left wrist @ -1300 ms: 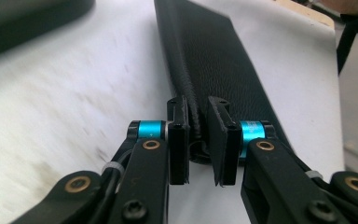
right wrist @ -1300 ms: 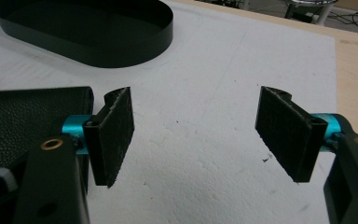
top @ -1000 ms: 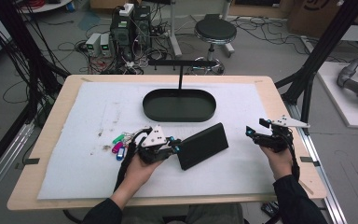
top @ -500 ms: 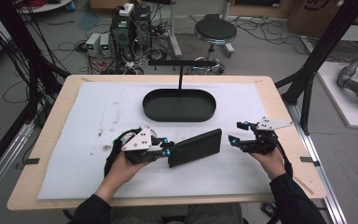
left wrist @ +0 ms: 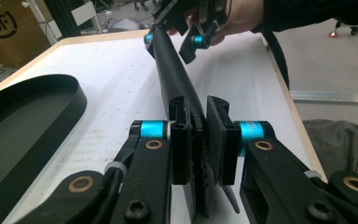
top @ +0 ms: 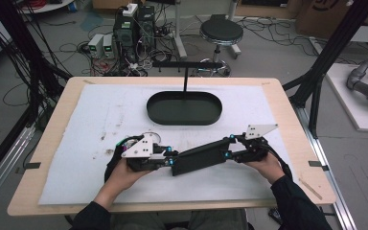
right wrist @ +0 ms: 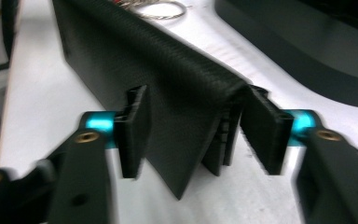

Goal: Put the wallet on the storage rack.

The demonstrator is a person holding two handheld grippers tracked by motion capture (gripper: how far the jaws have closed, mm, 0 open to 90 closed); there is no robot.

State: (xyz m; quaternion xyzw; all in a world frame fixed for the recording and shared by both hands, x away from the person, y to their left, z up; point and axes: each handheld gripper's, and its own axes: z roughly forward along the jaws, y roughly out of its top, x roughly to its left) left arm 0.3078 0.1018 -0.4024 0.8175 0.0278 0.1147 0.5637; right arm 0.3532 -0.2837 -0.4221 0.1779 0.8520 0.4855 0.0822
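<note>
Near the table's front edge we clamp the black wallet in our left gripper; our right gripper, jaws just closing, straddles its far end unpinched; next, squeeze

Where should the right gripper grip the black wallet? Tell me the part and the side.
Grip the wallet's free end, opposite the left gripper, coming in level from the right. It stands on edge, folded spine up, so the right gripper can straddle both faces just under the spine.

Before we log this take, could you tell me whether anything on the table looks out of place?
The white mat carries dark smudges at its left. Otherwise nothing stands out; the black wallet is held off the mat, slanted between both hand-held grippers.
</note>
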